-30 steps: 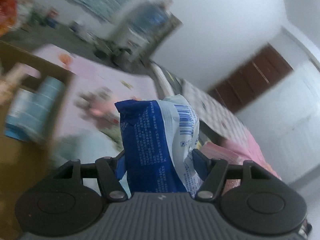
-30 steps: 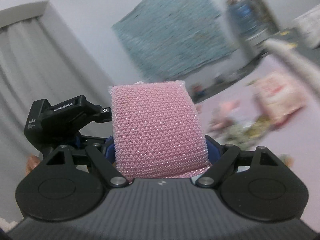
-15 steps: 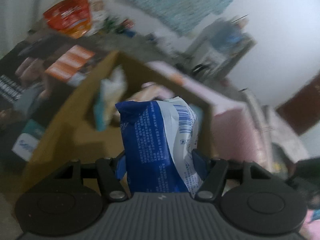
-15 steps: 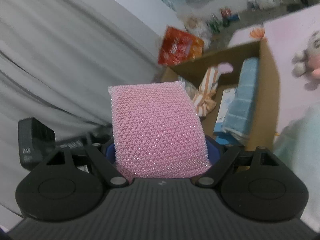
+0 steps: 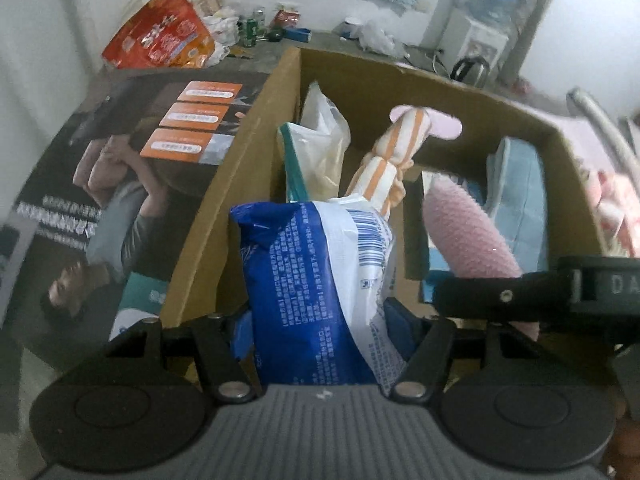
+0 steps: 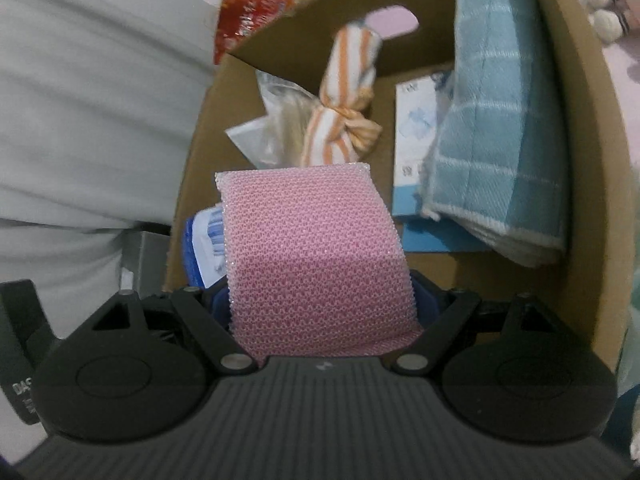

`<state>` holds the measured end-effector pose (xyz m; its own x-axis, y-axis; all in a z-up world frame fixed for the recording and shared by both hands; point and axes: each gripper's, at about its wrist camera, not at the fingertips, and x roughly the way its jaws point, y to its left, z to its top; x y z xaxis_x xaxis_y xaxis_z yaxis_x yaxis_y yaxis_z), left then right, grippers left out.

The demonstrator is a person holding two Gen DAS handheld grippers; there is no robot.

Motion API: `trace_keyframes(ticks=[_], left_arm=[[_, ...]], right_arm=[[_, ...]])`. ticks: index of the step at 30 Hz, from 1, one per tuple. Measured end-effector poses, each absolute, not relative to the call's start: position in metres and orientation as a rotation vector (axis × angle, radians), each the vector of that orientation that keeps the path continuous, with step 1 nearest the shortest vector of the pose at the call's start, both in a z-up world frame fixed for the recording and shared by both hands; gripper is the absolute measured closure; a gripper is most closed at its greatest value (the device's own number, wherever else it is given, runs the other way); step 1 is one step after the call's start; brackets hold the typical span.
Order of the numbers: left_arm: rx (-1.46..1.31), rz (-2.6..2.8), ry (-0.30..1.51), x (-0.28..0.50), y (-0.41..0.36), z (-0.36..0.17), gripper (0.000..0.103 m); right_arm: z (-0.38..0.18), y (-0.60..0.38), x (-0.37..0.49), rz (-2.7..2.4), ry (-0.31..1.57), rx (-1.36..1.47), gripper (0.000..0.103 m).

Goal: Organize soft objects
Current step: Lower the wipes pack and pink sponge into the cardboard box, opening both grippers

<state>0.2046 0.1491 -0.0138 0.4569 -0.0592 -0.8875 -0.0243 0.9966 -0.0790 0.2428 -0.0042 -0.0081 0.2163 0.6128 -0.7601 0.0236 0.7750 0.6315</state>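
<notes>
Clamping a blue and white plastic packet [image 5: 320, 292] between its blue pads, the left gripper [image 5: 322, 328] holds it upright over the near edge of the open brown cardboard box [image 5: 248, 160]. The right gripper [image 6: 320, 304] is likewise closed on a pink mesh sponge [image 6: 316, 256], which stands up from its jaws just beside the packet, above the same box; in the left wrist view the sponge's rounded pink end [image 5: 464, 232] shows to the right of the packet. Deeper inside the box an orange and white striped cloth roll [image 6: 344, 112] leans near the middle, with a clear plastic bag [image 6: 272, 132] to its left. Against the right wall stands a folded light blue checked towel [image 6: 496, 128], touching a white and blue carton [image 6: 412, 148]. Beyond the box lies a red snack bag [image 5: 160, 36].
</notes>
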Motion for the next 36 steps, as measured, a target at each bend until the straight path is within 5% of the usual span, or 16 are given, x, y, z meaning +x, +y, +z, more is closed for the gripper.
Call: trace_keyframes(ticks=[22,36], left_arm=[[-0.021,-0.019,1.046,0.186,0.152,-0.002,0.022],[-0.103,-0.016,0.962,0.149,0.154,0.028,0.016]], right_arm=[[-0.019,0.001,0.223,0.387,1.41,0.636,0.009],[0.002,-0.036,0.213,0.537,1.156,0.872,0.008]])
